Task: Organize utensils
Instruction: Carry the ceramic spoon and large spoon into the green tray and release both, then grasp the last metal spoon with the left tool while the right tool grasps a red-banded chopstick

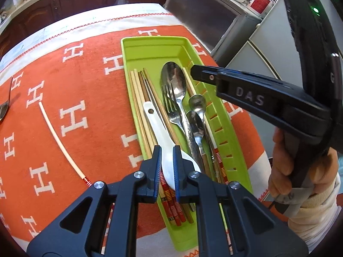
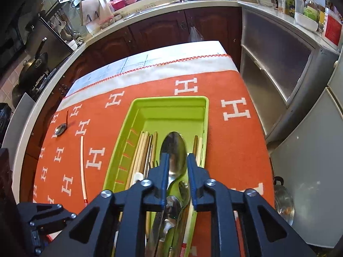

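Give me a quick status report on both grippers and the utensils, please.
Left gripper shut on the white spoon over the green tray. Right gripper open above the big metal spoon. One chopstick and a small spoon still on the cloth.

One green tray (image 1: pixel 137 49) holds one white ceramic spoon (image 1: pixel 165 141), one fork (image 1: pixel 170 105) and three metal spoons (image 1: pixel 173 79). One loose chopstick (image 1: pixel 57 139) and one spoon (image 2: pixel 60 128) lie outside it.

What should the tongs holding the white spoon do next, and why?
Probably open the left tongs and let the white spoon go. Its handle already lies along the chopsticks inside the green tray, so it looks placed. After that, one chopstick and a metal spoon wait on the orange cloth.
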The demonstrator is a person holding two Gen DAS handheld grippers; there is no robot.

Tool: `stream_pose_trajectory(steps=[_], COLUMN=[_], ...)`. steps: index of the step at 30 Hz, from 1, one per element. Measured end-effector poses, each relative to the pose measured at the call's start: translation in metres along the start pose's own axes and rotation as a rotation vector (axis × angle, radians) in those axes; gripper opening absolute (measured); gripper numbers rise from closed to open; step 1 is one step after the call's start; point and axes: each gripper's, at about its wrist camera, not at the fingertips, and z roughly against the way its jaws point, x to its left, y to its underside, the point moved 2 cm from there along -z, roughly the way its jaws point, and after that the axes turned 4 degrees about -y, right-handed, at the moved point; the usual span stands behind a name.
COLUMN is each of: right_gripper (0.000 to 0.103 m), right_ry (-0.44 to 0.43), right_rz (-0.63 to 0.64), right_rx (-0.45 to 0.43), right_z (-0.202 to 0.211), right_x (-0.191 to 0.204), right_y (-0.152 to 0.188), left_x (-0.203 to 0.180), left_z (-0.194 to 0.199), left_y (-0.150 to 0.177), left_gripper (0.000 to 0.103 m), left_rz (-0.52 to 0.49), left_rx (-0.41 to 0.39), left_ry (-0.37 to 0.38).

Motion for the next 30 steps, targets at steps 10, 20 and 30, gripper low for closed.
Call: stream_pose_trajectory(steps=[10, 20, 30], right_gripper=[0.028, 0.028, 0.029], right_ry=[-0.027, -0.015, -0.01], right_rz=[-0.06, -0.022, 0.042], right_rx=[0.013, 0.042, 0.033], right_z=[0.023, 0.036, 0.06], right_x=[0.0, 0.021, 0.057], right_y=[0.028, 0.056, 0.057], left_x=[0.013, 0.043, 0.082], left_z=[0.03, 0.061, 0.09], left_y=[0.015, 0.035, 0.049], left_gripper=[0.031, 0.032, 0.032], left_rz=[0.029, 0.115, 0.219], left_rx=[-0.038, -0.077, -0.118], left_ry=[-0.073, -0.124, -0.15])
